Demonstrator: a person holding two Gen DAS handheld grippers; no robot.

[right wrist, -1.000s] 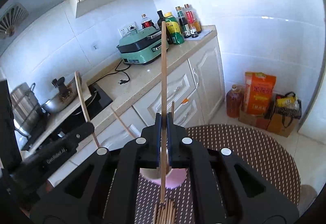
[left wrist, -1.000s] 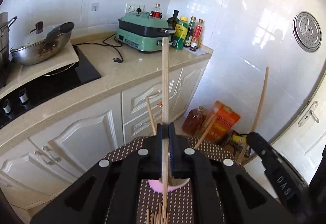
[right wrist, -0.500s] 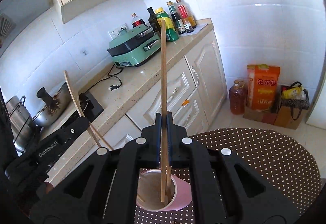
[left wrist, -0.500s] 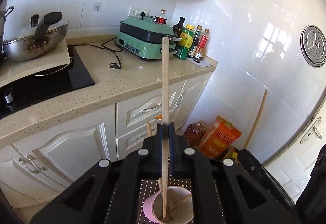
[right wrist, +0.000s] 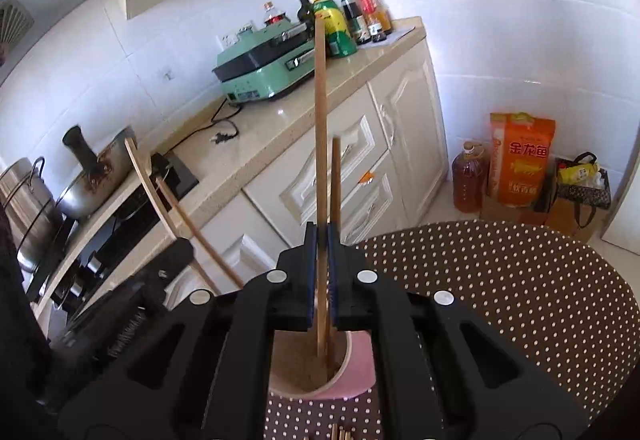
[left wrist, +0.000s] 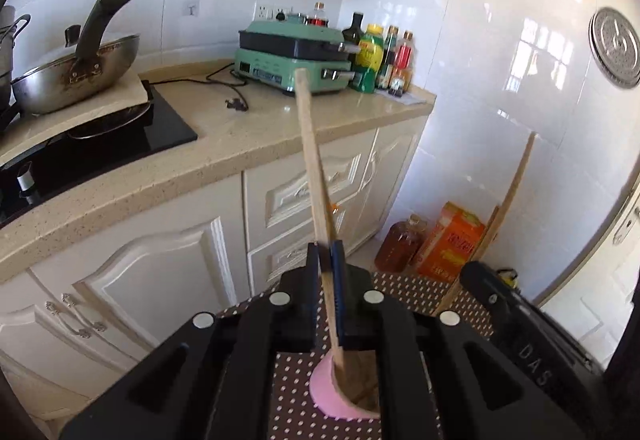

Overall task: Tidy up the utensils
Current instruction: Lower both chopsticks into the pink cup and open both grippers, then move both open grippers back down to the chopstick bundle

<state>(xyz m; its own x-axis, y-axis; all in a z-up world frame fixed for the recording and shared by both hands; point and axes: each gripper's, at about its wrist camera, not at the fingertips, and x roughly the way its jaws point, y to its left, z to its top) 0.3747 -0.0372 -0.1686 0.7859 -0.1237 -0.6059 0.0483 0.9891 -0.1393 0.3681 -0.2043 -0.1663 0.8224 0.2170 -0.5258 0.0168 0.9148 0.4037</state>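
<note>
You are holding both black two-finger grippers over the pink round cup (right wrist: pixel 362 372), which is standing on the brown white-dotted round table (right wrist: pixel 520 300).

Your left gripper (left wrist: pixel 329 260) is all but closed, its jaws nipping 1 long wooden chopstick (left wrist: pixel 310 160). That chopstick is leaning left at its top, and its lower end is sitting inside the pink cup (left wrist: pixel 324 388), directly below the jaws. Other sticks are lying in the cup beside it.

Your right gripper (right wrist: pixel 322 236) is clamped tight on another long wooden chopstick (right wrist: pixel 320 120), standing close to upright, its lower end reaching down into the cup. A shorter wooden stick (right wrist: pixel 336 180) is rising from the cup just right of it, behind the jaws; I cannot tell whether the pads are touching it.

Beyond the cup, the beige stone counter (left wrist: pixel 248 144) is carrying a mint-green electric cooker (left wrist: pixel 292 58) and a row of bottles (left wrist: pixel 380 60). More chopstick ends (right wrist: pixel 342 434) are lying on the table nearer you than the cup.
</note>
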